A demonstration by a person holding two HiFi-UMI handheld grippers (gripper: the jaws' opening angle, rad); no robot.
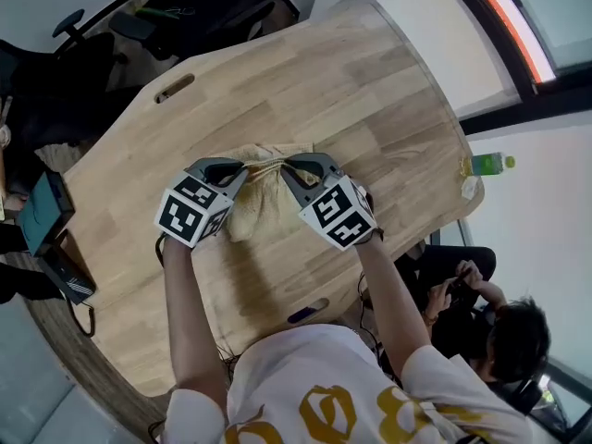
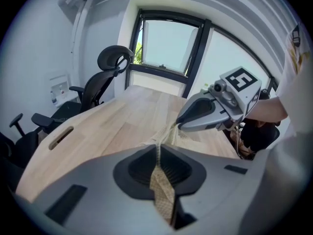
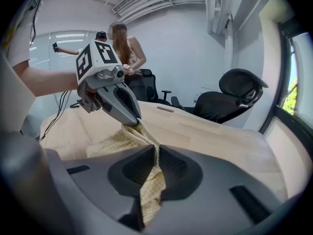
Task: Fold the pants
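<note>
The pants (image 1: 261,191) are pale yellow checked cloth, bunched on the wooden table (image 1: 351,91) between my two grippers. My left gripper (image 1: 242,167) is shut on one edge of the cloth, which runs back between its jaws (image 2: 159,156). My right gripper (image 1: 286,165) is shut on the neighbouring edge, the fabric (image 3: 149,180) pinched between its jaws. The two tips sit close together with a taut strip of cloth (image 1: 265,166) between them. In the left gripper view the right gripper (image 2: 180,123) shows ahead; in the right gripper view the left gripper (image 3: 138,122) shows holding the pants (image 3: 117,140).
A green bottle (image 1: 488,164) stands at the table's right edge. Black office chairs (image 2: 105,77) are around the far side. A person sits low at the right (image 1: 504,336); others stand in the background (image 3: 128,48). Dark cases (image 1: 46,213) lie at the left.
</note>
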